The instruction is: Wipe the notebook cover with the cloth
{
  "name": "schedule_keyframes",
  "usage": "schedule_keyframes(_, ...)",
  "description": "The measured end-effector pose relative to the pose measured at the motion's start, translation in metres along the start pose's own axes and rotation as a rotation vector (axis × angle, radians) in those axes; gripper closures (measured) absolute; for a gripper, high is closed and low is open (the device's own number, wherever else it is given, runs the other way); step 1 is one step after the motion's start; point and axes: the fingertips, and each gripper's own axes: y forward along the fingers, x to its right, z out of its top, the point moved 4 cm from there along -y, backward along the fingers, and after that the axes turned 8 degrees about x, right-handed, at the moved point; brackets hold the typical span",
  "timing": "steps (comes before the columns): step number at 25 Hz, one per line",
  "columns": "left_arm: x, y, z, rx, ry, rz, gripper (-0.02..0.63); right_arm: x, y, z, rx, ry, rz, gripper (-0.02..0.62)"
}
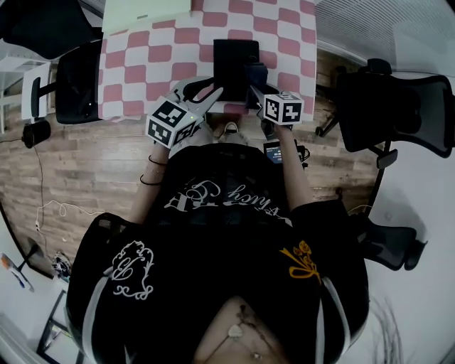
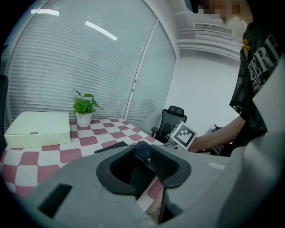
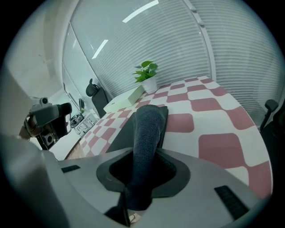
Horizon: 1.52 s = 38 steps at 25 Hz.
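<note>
A black notebook (image 1: pixel 233 62) lies flat on the pink-and-white checked table (image 1: pixel 153 64), close to the near edge. My right gripper (image 1: pixel 254 89) is shut on a dark blue-grey cloth (image 3: pixel 147 129). The cloth hangs from its jaws and drapes over the notebook's (image 3: pixel 127 129) right side. The cloth (image 1: pixel 257 77) shows beside the notebook's right edge in the head view. My left gripper (image 1: pixel 205 92) sits at the notebook's near left corner. Its fingers look apart, with nothing between them. In the left gripper view the notebook (image 2: pixel 116 146) shows just beyond the left gripper (image 2: pixel 144 167).
A cream flat box (image 1: pixel 146 13) and a small potted plant (image 2: pixel 83 107) stand at the far side of the table. Black office chairs (image 1: pixel 78 82) (image 1: pixel 394 106) flank the table. The person's shoes and the wooden floor (image 1: pixel 92 163) are below the near edge.
</note>
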Motion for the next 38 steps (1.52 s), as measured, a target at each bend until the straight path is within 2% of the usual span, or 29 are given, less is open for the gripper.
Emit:
schedule_keyframes(3, 0.004, 0.005, 0.002, 0.001, 0.006, -0.005, 0.495, 0.012, -0.006, -0.001, 0.011, 0.012, -0.020, 0.505)
schedule_keyframes(10, 0.012, 0.011, 0.004, -0.003, 0.016, 0.003, 0.495, 0.009, -0.005, 0.004, 0.010, -0.002, -0.003, 0.505)
schedule_keyframes(19, 0.027, 0.015, 0.002, 0.025, -0.005, 0.069, 0.495, -0.021, -0.058, 0.041, 0.174, -0.009, 0.086, 0.505)
schedule_keyframes(27, 0.072, 0.011, -0.006, 0.055, -0.009, 0.141, 0.495, -0.035, -0.107, 0.028, 0.203, -0.084, 0.154, 0.505)
schedule_keyframes(32, 0.097, 0.000, -0.014, 0.024, 0.003, 0.153, 0.495, -0.043, -0.121, 0.018, 0.217, -0.085, 0.190, 0.505)
schedule_keyframes(38, 0.107, -0.007, -0.001, 0.030, 0.038, 0.148, 0.495, -0.051, -0.123, 0.014, 0.230, -0.085, 0.201, 0.505)
